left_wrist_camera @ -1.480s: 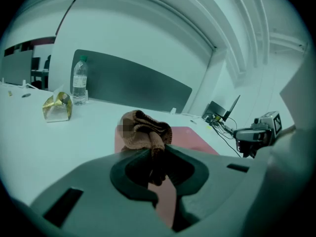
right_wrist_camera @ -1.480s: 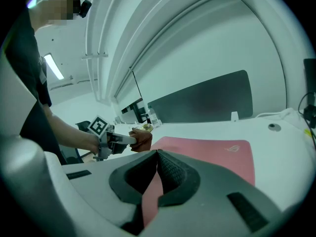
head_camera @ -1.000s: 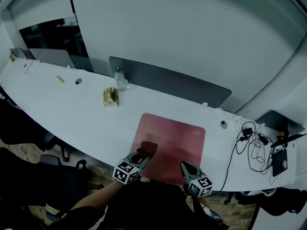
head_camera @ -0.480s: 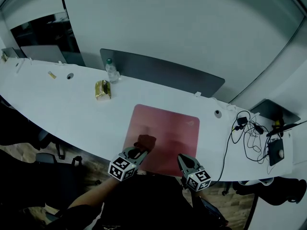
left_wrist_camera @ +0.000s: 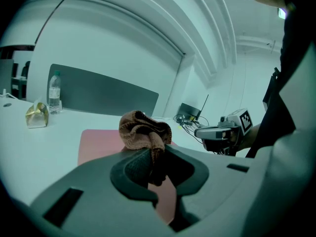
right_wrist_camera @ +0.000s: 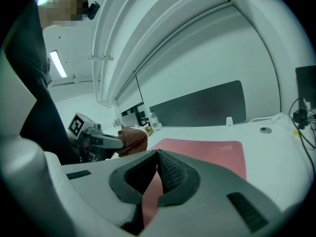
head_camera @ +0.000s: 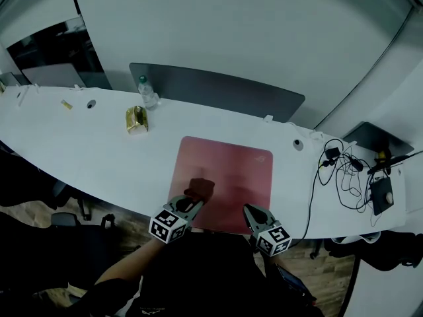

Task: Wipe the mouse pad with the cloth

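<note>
Gripping the cloth (left_wrist_camera: 144, 132) in my left tool (head_camera: 192, 205) at the pad (head_camera: 231, 174), near-left corner; right tool (head_camera: 252, 212) clenched, empty. Wiping seems barely begun, most remaining.

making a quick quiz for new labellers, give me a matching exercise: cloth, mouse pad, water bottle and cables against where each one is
Things:
1. cloth
2. mouse pad
3. water bottle
4. cables

Places:
a. far right end of the desk
b. flat on the desk, right in front of the person
c. pinched in the left tongs
d. upright beside the grey divider

Pairs: 1-c, 2-b, 3-d, 4-a
</note>
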